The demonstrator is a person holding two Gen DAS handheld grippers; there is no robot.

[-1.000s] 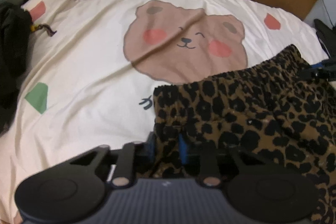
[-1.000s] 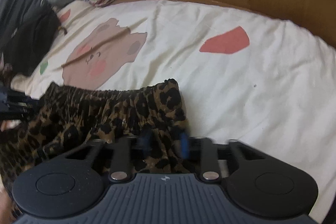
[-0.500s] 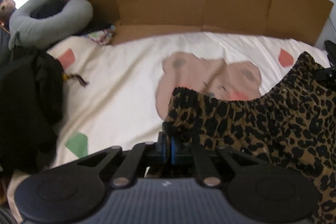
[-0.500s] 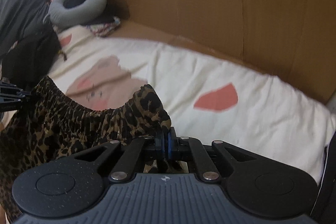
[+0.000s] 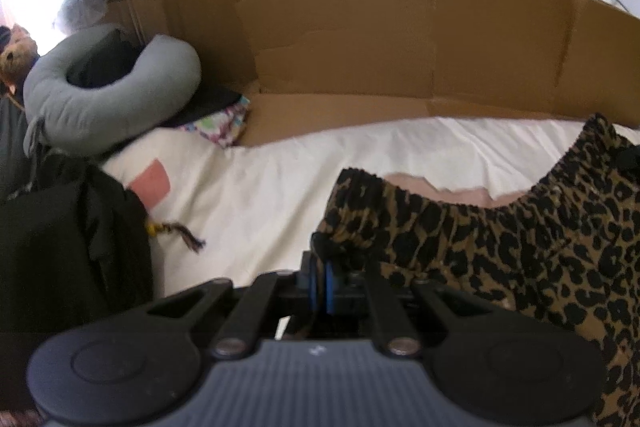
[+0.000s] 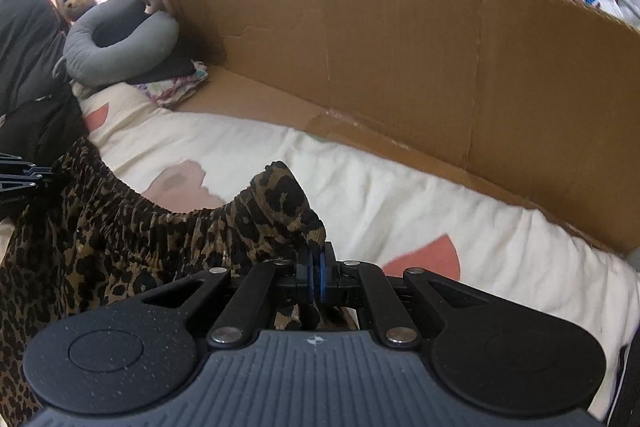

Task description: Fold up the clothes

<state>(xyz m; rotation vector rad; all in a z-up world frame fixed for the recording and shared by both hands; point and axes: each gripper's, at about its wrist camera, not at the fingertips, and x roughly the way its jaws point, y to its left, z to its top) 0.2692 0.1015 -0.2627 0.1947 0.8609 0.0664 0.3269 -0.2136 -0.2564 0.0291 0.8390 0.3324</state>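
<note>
Plainly the leopard-print garment (image 5: 520,247) is soft and light: held up by its gathered elastic waistband, it sags in a shallow curve between the two grips and hangs limp below them, with no stiffness of its own. It hangs over the bed (image 5: 260,195), above the cream cover with its brown bear print, towards the near edge and well short of the cardboard wall (image 5: 400,39) along the far edge.

Left tool (image 5: 320,285): its blue pads are pressed together on one end of the waistband, a small bunch of cloth puffing up just above the pinch. Right tool (image 6: 316,277): likewise closed, pinching the other end, with a peak of fabric standing over it. The grips sit at the two corners of the waistband, which seems the sound place to take it; the ruched elastic is the thickest part and should be least likely to slide out of the pads, whereas the thin body cloth looks smoother and could slip or stretch.

Since the cloth drapes freely, I judge it will crease wherever it first meets the cover, so any lowering would want the two corners kept level and the band fairly taut. Nothing here is fragile. A black garment (image 5: 72,239) and a grey neck pillow (image 5: 108,87) lie at the left edge of the bed, apart from the hanging cloth.
</note>
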